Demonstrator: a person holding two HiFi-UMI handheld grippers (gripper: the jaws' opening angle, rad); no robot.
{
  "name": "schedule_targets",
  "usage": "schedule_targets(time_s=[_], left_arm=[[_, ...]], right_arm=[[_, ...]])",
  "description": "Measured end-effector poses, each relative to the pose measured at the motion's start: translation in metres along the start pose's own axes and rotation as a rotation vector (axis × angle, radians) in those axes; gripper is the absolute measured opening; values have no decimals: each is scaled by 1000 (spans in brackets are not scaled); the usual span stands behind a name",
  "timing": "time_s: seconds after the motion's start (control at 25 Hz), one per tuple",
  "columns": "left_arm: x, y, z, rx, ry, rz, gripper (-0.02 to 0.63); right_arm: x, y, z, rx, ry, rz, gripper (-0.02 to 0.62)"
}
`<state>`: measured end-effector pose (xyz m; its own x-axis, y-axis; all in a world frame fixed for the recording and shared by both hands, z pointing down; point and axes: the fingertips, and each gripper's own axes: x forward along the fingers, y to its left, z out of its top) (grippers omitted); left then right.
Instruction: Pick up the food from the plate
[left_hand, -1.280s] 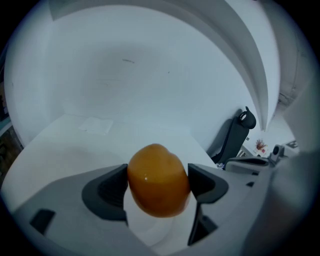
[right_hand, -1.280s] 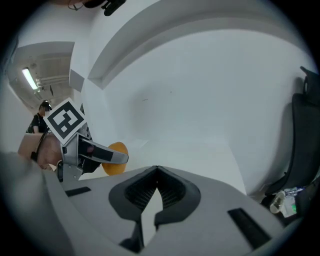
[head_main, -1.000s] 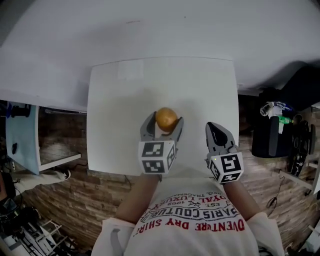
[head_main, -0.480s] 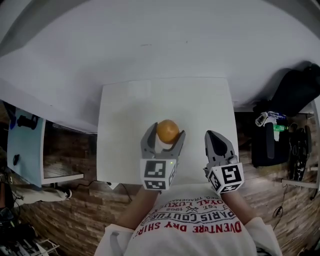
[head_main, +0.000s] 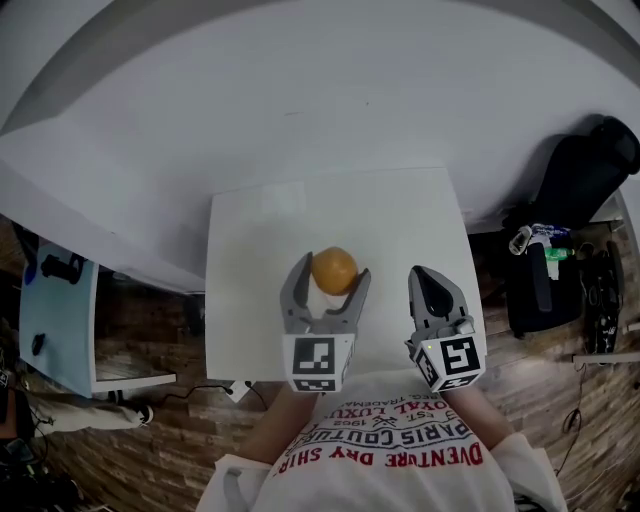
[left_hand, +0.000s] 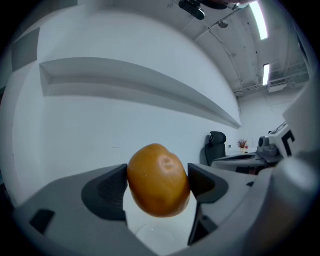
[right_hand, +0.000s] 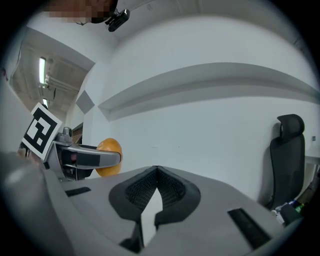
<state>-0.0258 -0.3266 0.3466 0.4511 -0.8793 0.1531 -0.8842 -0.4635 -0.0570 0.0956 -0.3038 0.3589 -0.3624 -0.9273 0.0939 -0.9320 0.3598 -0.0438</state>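
Observation:
A round orange-brown piece of food (head_main: 334, 270) is clamped between the two jaws of my left gripper (head_main: 332, 272), held up above the white table (head_main: 400, 220). In the left gripper view the food (left_hand: 159, 180) fills the gap of the left gripper (left_hand: 157, 182), with a faint round white outline below it. My right gripper (head_main: 425, 272) hangs beside it to the right, shut with nothing in it. In the right gripper view the right gripper (right_hand: 157, 170) has its pads touching, and the food (right_hand: 108, 150) shows at the left.
The small white table stands against a white wall with a ledge. A black office chair (right_hand: 287, 150) and dark bags (head_main: 560, 260) are to the right. A pale blue cabinet (head_main: 60, 320) stands to the left, over a brick-patterned floor.
The food stays clamped in the left gripper throughout. The head view has tilted, so more wall shows and the table sits lower in the picture. The right gripper has barely moved.

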Motion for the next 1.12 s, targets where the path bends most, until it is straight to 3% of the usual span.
schedule_targets(time_s=[0.48, 1.12], left_arm=[[-5, 0, 4, 39, -25, -14, 371], [-10, 7, -5, 31, -12, 2, 371]], right_arm=[[-3, 9, -4, -20, 30, -16, 9], [-6, 14, -15, -10, 61, -7, 9]])
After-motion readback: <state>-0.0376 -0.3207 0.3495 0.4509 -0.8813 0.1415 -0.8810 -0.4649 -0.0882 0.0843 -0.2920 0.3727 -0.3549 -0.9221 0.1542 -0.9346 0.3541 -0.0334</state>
